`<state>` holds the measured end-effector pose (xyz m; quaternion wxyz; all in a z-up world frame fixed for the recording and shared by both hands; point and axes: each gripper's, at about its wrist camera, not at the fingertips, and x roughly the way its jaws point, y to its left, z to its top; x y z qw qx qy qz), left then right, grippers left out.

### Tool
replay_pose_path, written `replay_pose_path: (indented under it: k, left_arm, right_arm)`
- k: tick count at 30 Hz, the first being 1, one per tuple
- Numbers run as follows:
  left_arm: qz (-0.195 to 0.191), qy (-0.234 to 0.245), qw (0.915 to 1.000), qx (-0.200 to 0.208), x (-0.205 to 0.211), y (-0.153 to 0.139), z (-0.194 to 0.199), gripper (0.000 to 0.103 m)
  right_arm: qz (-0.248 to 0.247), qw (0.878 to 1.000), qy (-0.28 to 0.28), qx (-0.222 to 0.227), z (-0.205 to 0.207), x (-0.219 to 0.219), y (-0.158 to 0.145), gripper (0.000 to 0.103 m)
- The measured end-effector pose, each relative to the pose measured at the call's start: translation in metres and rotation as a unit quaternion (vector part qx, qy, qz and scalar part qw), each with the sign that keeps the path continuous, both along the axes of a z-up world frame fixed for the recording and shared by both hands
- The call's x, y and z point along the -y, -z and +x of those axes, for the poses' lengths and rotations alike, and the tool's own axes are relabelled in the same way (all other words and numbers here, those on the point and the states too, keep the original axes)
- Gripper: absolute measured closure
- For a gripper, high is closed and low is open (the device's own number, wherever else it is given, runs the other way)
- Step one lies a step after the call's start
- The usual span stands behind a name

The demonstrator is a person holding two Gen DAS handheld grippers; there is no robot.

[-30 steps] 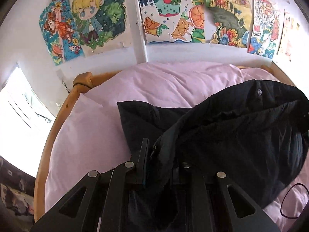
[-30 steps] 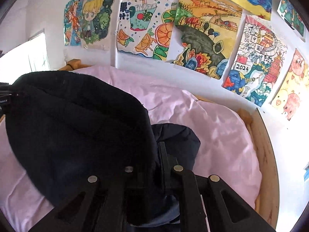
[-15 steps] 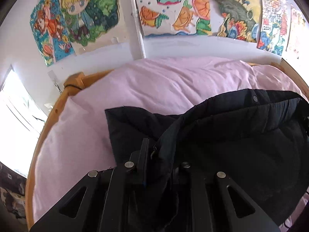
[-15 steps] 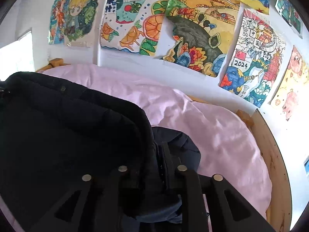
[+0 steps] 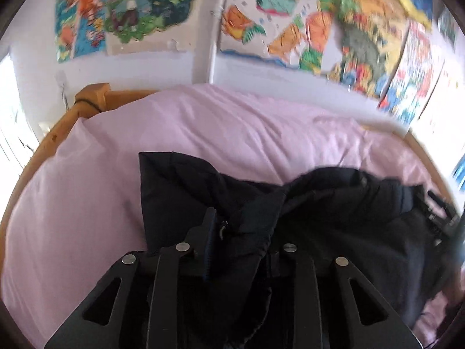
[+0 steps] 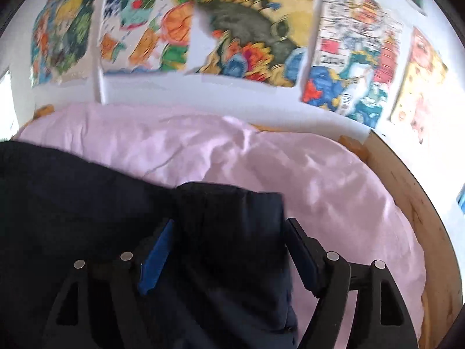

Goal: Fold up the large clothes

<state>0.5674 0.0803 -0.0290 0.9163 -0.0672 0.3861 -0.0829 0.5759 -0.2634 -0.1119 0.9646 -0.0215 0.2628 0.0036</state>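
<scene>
A black puffy jacket (image 5: 348, 232) lies on the pink bed sheet (image 5: 232, 131), one part spread flat at the left and a thick fold bunched over it. My left gripper (image 5: 235, 218) has this fold caught between its jaws, which are opening; cloth hides the right finger. In the right wrist view the jacket (image 6: 87, 203) fills the lower left. My right gripper (image 6: 229, 222) is opening wide, its blue-edged fingers (image 6: 157, 250) standing apart on either side of a jacket corner that rests on the sheet (image 6: 319, 180) without being pressed.
A wooden bed frame (image 5: 90, 93) curves around the mattress, and its rail (image 6: 407, 189) runs along the right side. Colourful drawings (image 6: 261, 43) cover the white wall behind the bed. A bright window (image 5: 11, 133) is at the far left.
Both grippers have sunk toward the bed and the lifted jacket has come down onto the sheet. The right jaws have spread wide and let go of the cloth. The left jaws have parted slightly.
</scene>
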Motion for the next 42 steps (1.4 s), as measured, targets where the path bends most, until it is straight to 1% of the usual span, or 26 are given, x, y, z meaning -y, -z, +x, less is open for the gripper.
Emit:
replay_pose_path:
  k: [2,3,5,10,13,15,16,18,19,20,21,22,24,25,26,28,29,30,31,32,34,35,36,38,39,42]
  left_arm:
    - [-0.029,-0.012,0.9993,0.021,-0.006,-0.006,-0.009,0.077]
    - [-0.035,-0.014,0.9989,0.029,-0.006,-0.009,-0.012,0.077]
    - [-0.039,-0.013,0.9985,0.035,-0.004,-0.015,-0.013,0.077]
    - [-0.079,0.015,0.9968,-0.005,-0.01,-0.03,0.002,0.076]
    - [-0.071,0.047,0.9956,-0.04,-0.016,-0.039,0.007,0.073]
    - [-0.058,0.064,0.995,-0.05,-0.019,-0.047,0.006,0.068]
    - [-0.063,0.073,0.9939,-0.053,-0.022,-0.053,0.004,0.063]
    - [-0.084,0.081,0.9917,-0.052,-0.033,-0.065,0.004,0.058]
    - [-0.103,0.073,0.9909,-0.047,-0.042,-0.074,0.003,0.055]
    - [-0.086,0.072,0.9927,-0.045,-0.051,-0.081,0.004,0.047]
    - [-0.079,0.044,0.9953,-0.034,-0.058,-0.091,0.003,0.044]
    - [-0.065,0.027,0.9973,-0.02,-0.06,-0.097,0.002,0.043]
    - [-0.031,0.016,0.9992,0.02,-0.054,-0.105,-0.009,0.041]
    - [-0.021,0.017,0.999,0.034,-0.047,-0.105,-0.015,0.037]
    - [-0.01,0.016,0.9985,0.052,-0.038,-0.103,-0.024,0.03]
    - [0.014,0.018,0.9957,0.09,-0.012,-0.09,-0.041,0.026]
    - [0.024,0.028,0.9936,0.107,0.005,-0.08,-0.049,0.024]
    - [0.03,0.035,0.9925,0.113,0.019,-0.069,-0.054,0.023]
    - [0.037,0.036,0.9919,0.116,0.035,-0.055,-0.059,0.023]
    - [0.038,0.037,0.9922,0.113,0.05,-0.041,-0.062,0.023]
    - [0.041,0.054,0.9921,0.106,0.077,-0.018,-0.065,0.023]
    - [0.061,0.058,0.9905,0.109,0.093,-0.006,-0.064,0.023]
    - [0.088,0.048,0.9887,0.112,0.104,0.003,-0.06,0.023]
    - [0.149,0.018,0.9809,0.124,0.124,0.025,-0.047,0.023]
    - [0.166,0.003,0.9777,0.129,0.129,0.033,-0.039,0.023]
    - [0.175,-0.015,0.9762,0.128,0.125,0.047,-0.017,0.02]
  right_arm:
    - [0.003,1.0,0.005,0.023,-0.007,0.004,-0.007,0.018]
    - [0.004,0.999,0.01,0.039,-0.012,0.006,-0.011,0.017]
    - [-0.001,0.999,0.009,0.046,-0.013,0.004,-0.014,0.012]
    - [-0.039,0.999,0.003,0.031,-0.005,-0.007,-0.004,0.012]
    - [-0.035,0.999,0.001,0.018,0.001,-0.005,0.003,0.012]
    - [-0.026,1.0,0.0,0.011,0.004,-0.002,0.007,0.011]
    - [-0.025,1.0,0.0,0.009,0.005,-0.002,0.008,0.009]
    - [-0.023,1.0,0.001,0.0,0.01,-0.001,0.013,0.009]
    - [-0.022,1.0,0.004,-0.005,0.012,0.0,0.016,0.009]
    - [-0.017,1.0,0.006,-0.009,0.014,0.001,0.019,0.009]
    - [-0.011,1.0,0.008,-0.013,0.016,0.003,0.021,0.009]
    - [-0.006,1.0,0.011,-0.016,0.017,0.006,0.022,0.009]
    - [0.0,1.0,0.02,-0.012,0.018,0.009,0.021,0.009]
    - [0.001,1.0,0.024,-0.006,0.016,0.01,0.018,0.009]
    - [0.003,1.0,0.028,0.004,0.011,0.012,0.013,0.009]
    - [-0.002,0.999,0.034,0.029,-0.002,0.013,0.0,0.009]
    - [-0.005,0.998,0.033,0.048,-0.015,0.012,-0.01,0.009]
    - [-0.006,0.998,0.034,0.061,-0.025,0.011,-0.016,0.009]
    - [-0.001,0.997,0.03,0.076,-0.04,0.008,-0.024,0.008]
    - [0.007,0.996,0.015,0.09,-0.057,0.003,-0.028,0.006]
    - [0.005,0.994,-0.019,0.111,-0.083,-0.013,-0.027,0.002]
    - [-0.006,0.992,-0.04,0.117,-0.092,-0.024,-0.023,0.0]
    - [-0.031,0.99,-0.067,0.12,-0.099,-0.04,-0.015,0.0]
    - [-0.082,0.985,-0.091,0.124,-0.097,-0.064,-0.002,0.0]
    - [-0.106,0.982,-0.093,0.128,-0.092,-0.075,0.005,0.0]
    - [-0.135,0.978,-0.088,0.131,-0.069,-0.093,0.016,0.0]
